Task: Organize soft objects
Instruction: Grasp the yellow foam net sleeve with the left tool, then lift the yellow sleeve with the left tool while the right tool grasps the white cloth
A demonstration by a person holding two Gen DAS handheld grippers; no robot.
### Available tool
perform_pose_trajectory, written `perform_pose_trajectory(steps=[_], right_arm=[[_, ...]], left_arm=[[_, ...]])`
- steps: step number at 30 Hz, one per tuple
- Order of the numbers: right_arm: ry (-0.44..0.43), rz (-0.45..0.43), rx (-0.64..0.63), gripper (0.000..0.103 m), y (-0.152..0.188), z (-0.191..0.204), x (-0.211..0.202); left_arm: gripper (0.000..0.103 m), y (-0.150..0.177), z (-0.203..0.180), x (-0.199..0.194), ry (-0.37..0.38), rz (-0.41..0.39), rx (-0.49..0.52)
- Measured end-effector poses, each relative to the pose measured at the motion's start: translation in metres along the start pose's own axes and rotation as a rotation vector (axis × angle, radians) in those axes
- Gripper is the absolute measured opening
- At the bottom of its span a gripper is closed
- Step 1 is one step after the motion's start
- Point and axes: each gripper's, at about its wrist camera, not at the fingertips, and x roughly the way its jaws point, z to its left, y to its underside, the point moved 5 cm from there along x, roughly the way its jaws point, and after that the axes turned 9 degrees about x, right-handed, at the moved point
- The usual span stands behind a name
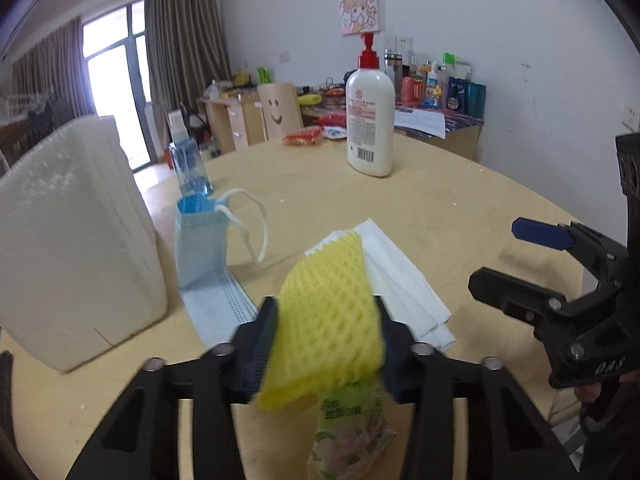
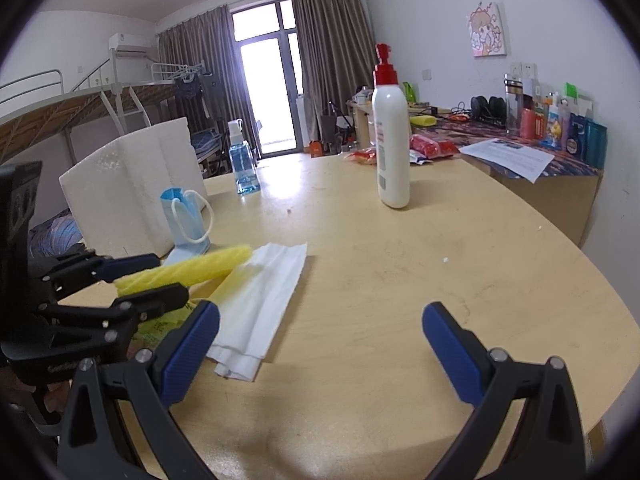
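Observation:
A yellow foam sponge [image 1: 328,312] with a honeycomb surface sits between the blue pads of my left gripper [image 1: 326,340], which is shut on it just above the table. In the right wrist view the sponge [image 2: 188,270] sticks out of the left gripper [image 2: 170,276]. Under it lies a green flowered tissue packet [image 1: 352,432]. A folded white tissue [image 1: 400,280] [image 2: 260,300] lies flat beside the sponge. A blue face mask [image 1: 204,248] [image 2: 186,220] leans on a white foam box [image 1: 76,240]. My right gripper [image 2: 320,340] [image 1: 500,256] hovers open over bare table, holding nothing.
The round wooden table [image 2: 400,260] also carries a white lotion bottle [image 1: 370,120] [image 2: 392,140] with a red pump and a blue spray bottle [image 1: 190,168] [image 2: 242,164]. Red snack packets [image 2: 432,146] lie at the far edge. A cluttered desk stands beyond.

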Motion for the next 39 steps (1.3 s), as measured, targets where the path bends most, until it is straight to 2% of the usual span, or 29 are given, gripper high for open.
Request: perform_pose_trajectory(steps=[2,4,7,12,24,25,29,35,37,39], right_arm=[[0.001,0.004,-0.009,0.102,0.000,0.002,0.001],[-0.004,0.007,-0.015,0.102,0.000,0.004,0.002],[-0.008,0.014,-0.020,0.102,-0.001,0.008,0.003],[-0.014,0.042,-0.040,0.102,-0.001,0.020,0.008],[0.026,0.117,-0.095,0.102,0.006,0.042,0.028],[0.031,0.125,-0.097,0.100,0.006,0.043,0.029],[0.049,0.160,-0.121,0.083,0.009,0.047,0.036],[0.063,0.203,-0.168,0.078,0.016,0.055,0.042],[0.059,0.221,-0.178,0.072,0.019,0.058,0.044],[0.073,0.245,-0.191,0.058,0.022,0.059,0.048]], left_arm=[[0.034,0.000,0.003,0.003,0.024,0.008,-0.018],[0.020,0.001,0.008,0.006,0.040,0.017,-0.052],[0.012,0.003,0.018,0.006,0.043,0.011,-0.102],[0.012,0.001,0.024,-0.012,0.082,-0.051,-0.139],[0.012,0.010,0.042,-0.038,0.053,-0.113,-0.160],[0.012,0.011,0.043,-0.038,0.056,-0.115,-0.162],[0.012,0.014,0.046,-0.043,0.059,-0.131,-0.167],[0.012,0.016,0.047,-0.046,0.061,-0.145,-0.170],[0.012,0.018,0.048,-0.047,0.063,-0.145,-0.174],[0.012,0.019,0.049,-0.048,0.063,-0.149,-0.178]])
